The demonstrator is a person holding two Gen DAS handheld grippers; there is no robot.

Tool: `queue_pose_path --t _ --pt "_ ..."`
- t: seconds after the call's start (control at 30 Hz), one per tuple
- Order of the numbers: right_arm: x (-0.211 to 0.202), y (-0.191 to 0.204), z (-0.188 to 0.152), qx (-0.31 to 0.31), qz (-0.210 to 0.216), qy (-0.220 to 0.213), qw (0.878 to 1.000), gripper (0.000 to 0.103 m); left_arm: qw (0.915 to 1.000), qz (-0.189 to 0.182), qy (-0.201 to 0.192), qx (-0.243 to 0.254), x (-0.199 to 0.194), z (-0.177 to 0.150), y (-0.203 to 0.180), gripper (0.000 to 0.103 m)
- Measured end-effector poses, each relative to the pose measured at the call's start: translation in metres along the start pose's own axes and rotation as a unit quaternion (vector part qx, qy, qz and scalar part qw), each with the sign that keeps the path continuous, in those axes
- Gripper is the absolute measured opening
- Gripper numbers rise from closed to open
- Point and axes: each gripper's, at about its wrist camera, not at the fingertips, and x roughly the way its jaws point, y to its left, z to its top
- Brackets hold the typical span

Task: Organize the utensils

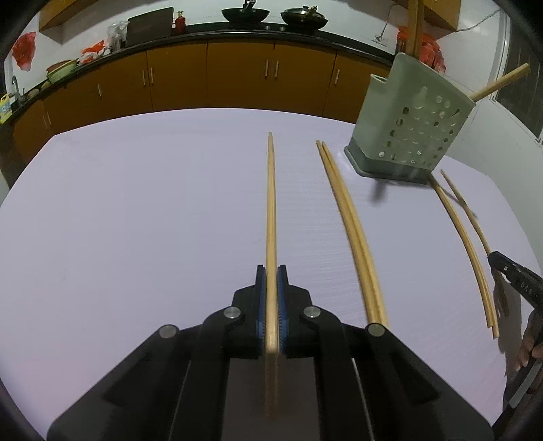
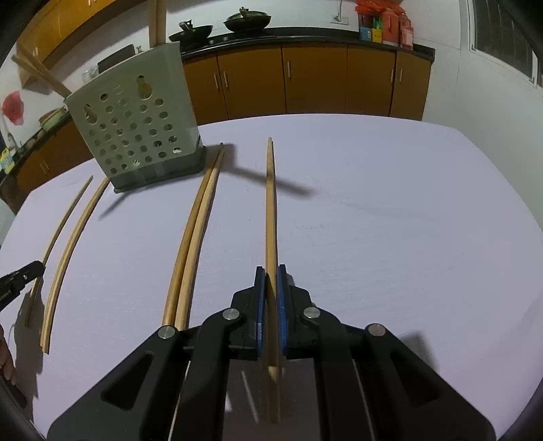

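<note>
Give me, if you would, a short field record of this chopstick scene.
left gripper: shut on the left chopstick
right gripper: shut on the right chopstick
table: two loose pairs lying between the held ones, left pair and right pair
holder: stands on the table beyond the pairs
holder contents: stored sticks poke out of the top

A: The right gripper [image 2: 270,271] is clamped on one chopstick [image 2: 270,210], which points ahead over the white table [image 2: 390,220].

B: And left of it?

A: A pair of chopsticks [image 2: 190,244] lies touching, its far tips beside the perforated holder [image 2: 135,132]. Two more chopsticks [image 2: 64,244] lie further left, near the left gripper [image 2: 23,276].
</note>
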Motion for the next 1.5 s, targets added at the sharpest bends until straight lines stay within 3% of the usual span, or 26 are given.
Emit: queue_pose_path --t 0.13,0.43,1.5 --pt "-0.0008 0.0039 -0.0008 -0.011 -0.011 0.000 1.000 0.008 0.9999 0.010 -0.004 0.011 -0.0010 -0.0018 -0.0042 0.009" --pt "-0.0015 0.0066 -0.0015 -0.017 -0.018 0.000 1.000 0.008 0.9999 -0.008 -0.004 -0.006 -0.0017 -0.0023 0.0006 0.010" --pt "-0.0011 0.0057 -0.0019 -0.015 -0.016 0.001 1.000 0.008 0.9999 -0.012 -0.005 -0.010 -0.0009 -0.0020 0.0002 0.010"
